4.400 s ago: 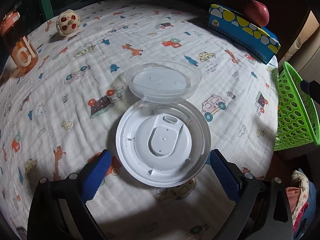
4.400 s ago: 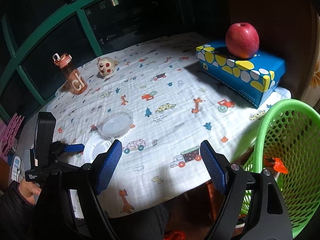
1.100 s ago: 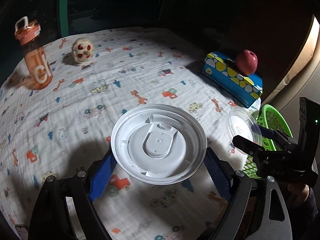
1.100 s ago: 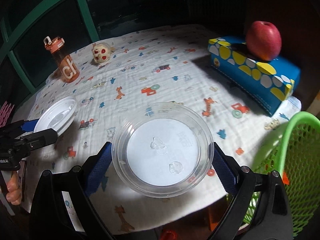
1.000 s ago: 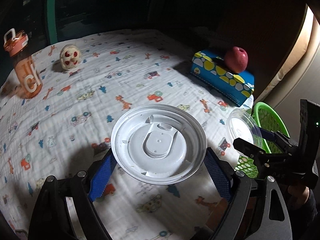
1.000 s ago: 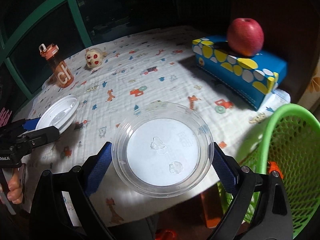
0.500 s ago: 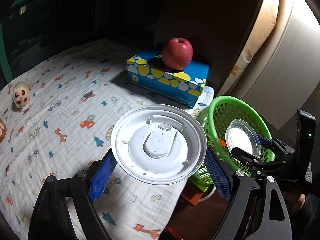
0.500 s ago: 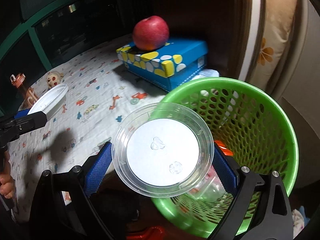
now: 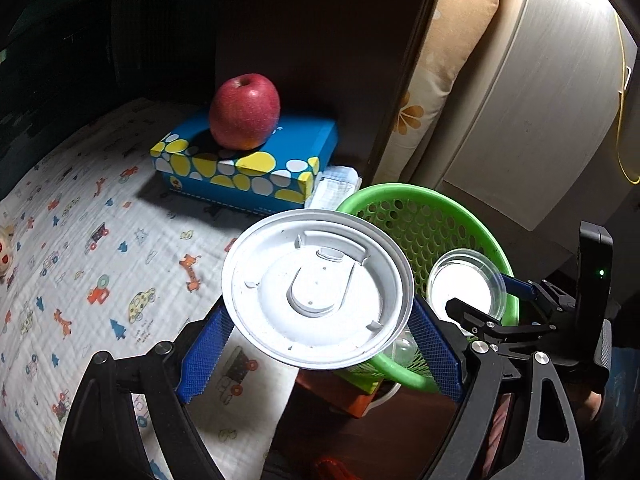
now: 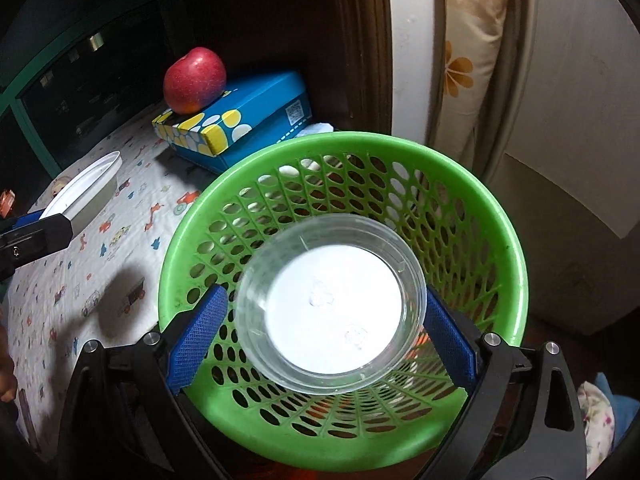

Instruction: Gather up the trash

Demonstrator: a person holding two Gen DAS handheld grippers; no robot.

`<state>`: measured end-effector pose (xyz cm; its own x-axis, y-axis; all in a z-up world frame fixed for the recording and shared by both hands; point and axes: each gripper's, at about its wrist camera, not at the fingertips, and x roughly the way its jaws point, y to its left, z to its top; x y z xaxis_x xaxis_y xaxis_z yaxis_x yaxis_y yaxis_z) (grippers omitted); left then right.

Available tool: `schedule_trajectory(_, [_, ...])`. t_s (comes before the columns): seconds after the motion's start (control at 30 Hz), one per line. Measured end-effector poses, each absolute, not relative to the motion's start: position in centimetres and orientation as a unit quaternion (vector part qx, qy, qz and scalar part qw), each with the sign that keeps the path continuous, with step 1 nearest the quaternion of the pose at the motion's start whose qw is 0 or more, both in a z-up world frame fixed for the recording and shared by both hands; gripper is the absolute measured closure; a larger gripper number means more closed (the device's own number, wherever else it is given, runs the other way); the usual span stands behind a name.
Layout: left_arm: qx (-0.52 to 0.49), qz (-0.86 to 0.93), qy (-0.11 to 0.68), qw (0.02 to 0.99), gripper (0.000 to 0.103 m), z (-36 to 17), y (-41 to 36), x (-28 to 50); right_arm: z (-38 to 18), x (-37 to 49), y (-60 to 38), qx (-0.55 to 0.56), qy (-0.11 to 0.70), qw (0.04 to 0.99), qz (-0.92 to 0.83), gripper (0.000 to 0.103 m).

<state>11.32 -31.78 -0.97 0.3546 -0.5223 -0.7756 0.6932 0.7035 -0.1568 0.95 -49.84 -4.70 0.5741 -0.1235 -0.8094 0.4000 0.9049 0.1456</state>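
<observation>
While left tongs (image 9: 318, 344) clamp white lid (image 9: 316, 288), right tongs (image 10: 322, 334) clamp clear lid (image 10: 330, 306).

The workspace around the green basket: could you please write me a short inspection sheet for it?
Surface: tablecloth printed with cartoon vehicles and animals.
Job's things: white lid and clear lid, each gripped; green basket beside the table.
Clutter: apple on blue box.
Grippers: left gripper shut on white lid; right gripper shut on clear lid, over the basket.
Cables: yellow cord along the pale cabinet.
Surroundings: floral curtain, dark window.
</observation>
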Motion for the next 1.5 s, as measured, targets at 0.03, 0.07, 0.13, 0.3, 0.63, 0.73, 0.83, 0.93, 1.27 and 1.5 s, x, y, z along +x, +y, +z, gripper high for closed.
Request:
schedule_trajectory(0.03, [0.103,-0.375,0.429,0.815,0.019,-1.0,-32.3,11.2,-4.7,0.6,-50.2,0.161,0.435,0.873,-0.152,0.007])
schedule_trajectory(0.07, [0.106,-0.377,0.429,0.814,0.019,-1.1,-32.8,11.1,-4.7,0.5,-50.4,0.163,0.434,0.873,-0.152,0.006])
schedule_trajectory(0.13, [0.112,-0.382,0.43,0.81,0.019,-1.3,-33.8,10.9,-4.6,0.0,-50.7,0.165,0.431,0.874,-0.154,0.006])
schedule_trajectory(0.3, [0.123,-0.395,0.432,0.801,0.019,-1.9,-36.0,10.3,-4.1,-1.4,-51.5,0.172,0.423,0.874,-0.167,0.006])
schedule_trajectory(0.63, [0.144,-0.417,0.443,0.78,0.019,-3.4,-39.6,9.4,-3.3,-4.4,-52.3,0.178,0.411,0.873,-0.192,0.006])
schedule_trajectory(0.73, [0.143,-0.426,0.444,0.775,0.016,-3.6,-40.2,9.1,-3.4,-5.1,-52.5,0.184,0.409,0.873,-0.194,0.006])
schedule_trajectory(0.83, [0.137,-0.43,0.445,0.773,0.012,-3.7,-40.0,9.0,-3.5,-5.6,-52.5,0.19,0.407,0.872,-0.194,0.006])
schedule_trajectory(0.93, [0.128,-0.425,0.45,0.775,0.012,-3.6,-39.1,8.9,-3.3,-5.9,-52.1,0.195,0.404,0.874,-0.185,0.006])
schedule_trajectory(1.27, [0.107,-0.365,0.438,0.814,0.011,-2.0,-32.5,9.3,-1.7,-4.4,-48.2,0.182,0.389,0.893,-0.135,0.006])
schedule_trajectory(1.5, [0.084,-0.302,0.42,0.851,0.009,-0.3,-25.8,9.7,-0.5,-1.9,-44.0,0.165,0.386,0.903,-0.09,0.006])
